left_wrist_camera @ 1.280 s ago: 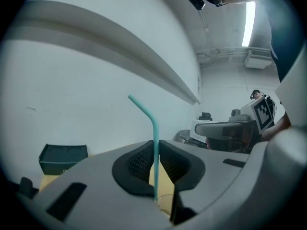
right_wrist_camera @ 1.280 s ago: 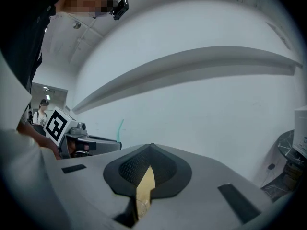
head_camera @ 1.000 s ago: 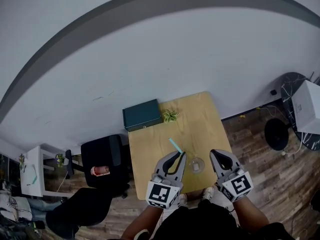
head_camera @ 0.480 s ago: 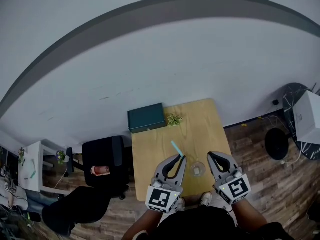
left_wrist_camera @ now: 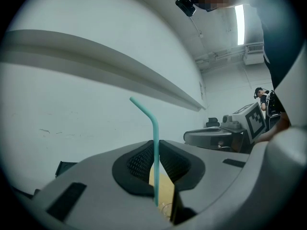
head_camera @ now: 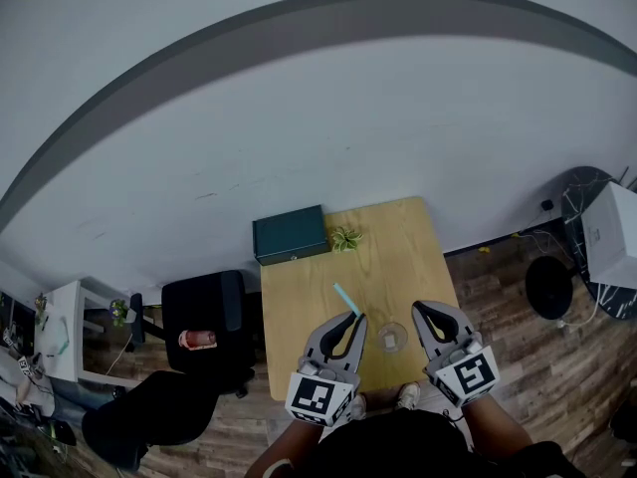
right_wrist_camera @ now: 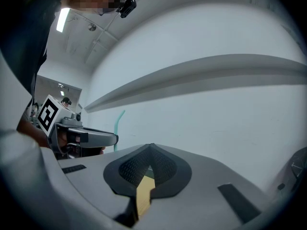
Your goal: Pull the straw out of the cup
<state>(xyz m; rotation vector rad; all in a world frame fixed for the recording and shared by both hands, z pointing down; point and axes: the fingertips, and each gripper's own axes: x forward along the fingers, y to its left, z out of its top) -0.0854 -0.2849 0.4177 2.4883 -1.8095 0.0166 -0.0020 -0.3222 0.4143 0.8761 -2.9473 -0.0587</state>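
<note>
A teal bendy straw [left_wrist_camera: 155,143] stands upright between the pads of my left gripper [left_wrist_camera: 156,152], which is shut on it. Its bent top points up and to the left. In the head view the straw [head_camera: 344,297] sticks out past the left gripper [head_camera: 353,319], to the left of the clear cup [head_camera: 392,338] and apart from it. The cup stands on the wooden table [head_camera: 393,257] between the two grippers. My right gripper [head_camera: 419,312] hangs just right of the cup. In the right gripper view its tips [right_wrist_camera: 151,150] meet with nothing between them, and the straw [right_wrist_camera: 117,124] shows at the left.
A dark green box [head_camera: 290,235] and a small plant [head_camera: 346,238] sit at the table's far edge. A black chair [head_camera: 204,312] stands left of the table. At the far right are a white unit [head_camera: 612,237] and a round black base [head_camera: 549,287] on the wood floor.
The whole view has shifted a little, so the table sits lower in the picture. The straw stays gripped in the left gripper, beside the cup. Both grippers hold nearly the same places.
</note>
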